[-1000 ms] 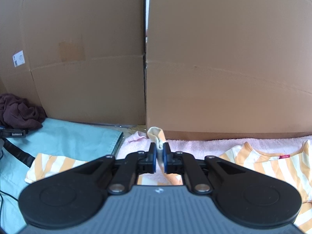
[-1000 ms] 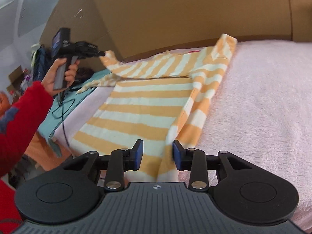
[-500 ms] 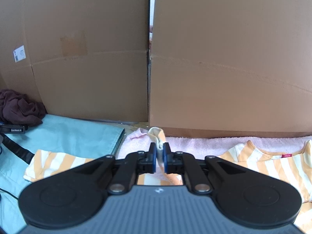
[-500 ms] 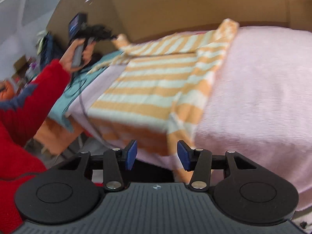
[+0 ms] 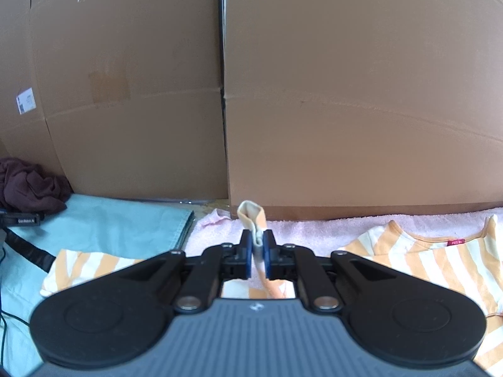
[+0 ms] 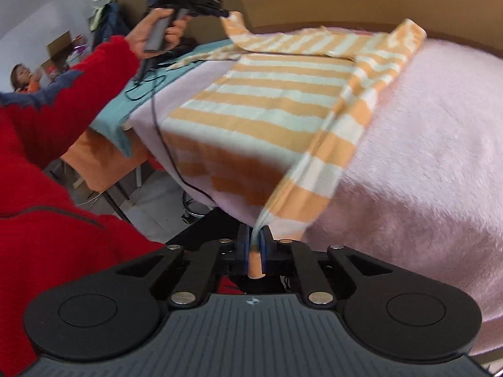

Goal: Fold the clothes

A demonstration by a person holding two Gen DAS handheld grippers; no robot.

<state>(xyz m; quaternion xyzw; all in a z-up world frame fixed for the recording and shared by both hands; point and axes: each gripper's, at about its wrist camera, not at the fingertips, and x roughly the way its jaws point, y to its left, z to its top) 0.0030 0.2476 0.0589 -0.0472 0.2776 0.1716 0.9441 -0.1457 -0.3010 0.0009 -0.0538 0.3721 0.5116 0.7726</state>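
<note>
— Left gripper [image 5: 257, 245], what's up there?

— Clamped tight on a fold of the striped shirt [image 5: 440, 260], a loop of cloth poking up past the blue pads [image 5: 248, 253]. Held up at the far left of the pink blanket [image 5: 314, 226], facing the cardboard wall [image 5: 345, 94].

— And down on the blanket itself?

— Orange-and-cream stripes spread flat to the right, red neck label [image 5: 456, 242] showing at the collar. One sleeve [image 5: 81, 267] trailing off left onto the teal cloth [image 5: 103, 226]. Dark maroon garment [image 5: 28, 185] heaped at the far left against the cardboard.

— Right gripper [image 6: 256, 245]?

— Pinched shut on the shirt's near hem, orange edge squeezed between the pads and sticking out behind them. Sitting at the near edge of the blanket, cloth drawn up taut from it.

— Seen from that side, where's the shirt?

— Stretched across the left part of the blanket, from the near hem out to the far corner held by the left gripper [image 6: 220, 12]. Right edge doubled over in a long fold. Left hand [image 6: 160, 28] wrapped round the handle, red sleeve [image 6: 63, 94] below it. Black cable [image 6: 163, 132] hanging down over the blanket's left edge. Rather blurred, this view.
</note>
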